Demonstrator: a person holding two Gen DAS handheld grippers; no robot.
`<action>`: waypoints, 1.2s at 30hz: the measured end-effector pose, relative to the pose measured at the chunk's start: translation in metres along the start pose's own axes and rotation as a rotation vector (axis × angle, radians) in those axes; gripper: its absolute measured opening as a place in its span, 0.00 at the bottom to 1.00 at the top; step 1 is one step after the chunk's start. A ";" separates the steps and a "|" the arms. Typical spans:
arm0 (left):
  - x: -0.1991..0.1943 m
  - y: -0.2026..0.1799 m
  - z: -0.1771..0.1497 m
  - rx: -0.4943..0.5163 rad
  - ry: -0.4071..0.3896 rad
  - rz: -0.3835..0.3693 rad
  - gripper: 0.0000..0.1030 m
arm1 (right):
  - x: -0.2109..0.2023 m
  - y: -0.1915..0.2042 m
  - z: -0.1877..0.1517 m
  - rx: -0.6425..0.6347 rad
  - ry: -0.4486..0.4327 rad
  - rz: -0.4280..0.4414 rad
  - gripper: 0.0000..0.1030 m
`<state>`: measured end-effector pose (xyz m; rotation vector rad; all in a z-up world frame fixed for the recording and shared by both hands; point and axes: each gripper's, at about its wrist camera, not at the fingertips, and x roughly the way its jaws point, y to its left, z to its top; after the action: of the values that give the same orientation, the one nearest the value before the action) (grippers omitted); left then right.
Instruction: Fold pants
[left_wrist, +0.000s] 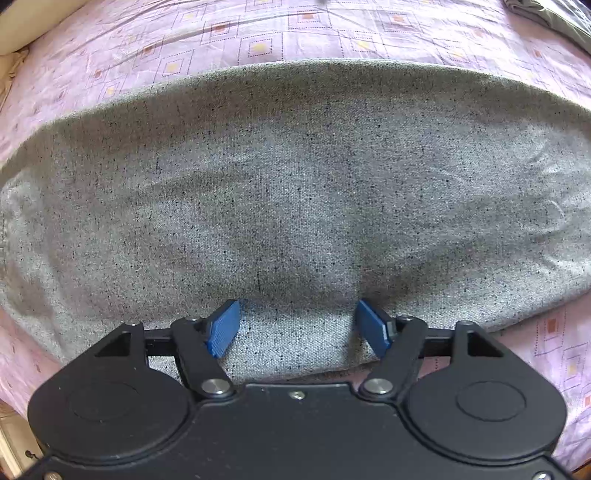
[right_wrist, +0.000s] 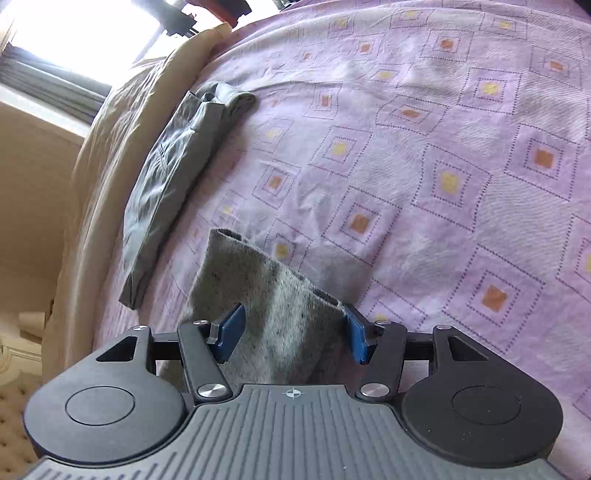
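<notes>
Grey speckled pants (left_wrist: 295, 192) lie flat across the pink patterned bedsheet (left_wrist: 258, 33) in the left wrist view. My left gripper (left_wrist: 297, 326) is open, its blue pads (left_wrist: 223, 328) straddling the near edge of the pants. In the right wrist view an end of the grey pants (right_wrist: 258, 295) rises between the blue pads (right_wrist: 231, 330) of my right gripper (right_wrist: 291, 332), which is open around the cloth without pinching it.
A folded olive-grey garment (right_wrist: 177, 170) lies near the bed's left edge in the right wrist view, and it shows at the top right of the left wrist view (left_wrist: 554, 14). A beige bed border (right_wrist: 96, 177) and a bright window (right_wrist: 74, 29) are beyond.
</notes>
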<state>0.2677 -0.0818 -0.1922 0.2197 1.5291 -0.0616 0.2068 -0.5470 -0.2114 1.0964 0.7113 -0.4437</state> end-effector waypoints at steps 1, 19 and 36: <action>-0.002 0.001 0.002 -0.003 0.007 -0.004 0.66 | 0.000 -0.001 0.003 0.000 0.008 0.007 0.50; 0.000 -0.144 0.145 0.141 -0.100 0.002 0.45 | -0.030 0.040 0.017 -0.278 0.071 0.045 0.12; -0.019 -0.140 0.030 0.194 -0.058 -0.112 0.45 | -0.045 0.074 0.011 -0.330 0.045 0.039 0.12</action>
<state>0.2713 -0.2264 -0.1873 0.2845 1.4775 -0.3037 0.2265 -0.5273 -0.1286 0.8099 0.7705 -0.2568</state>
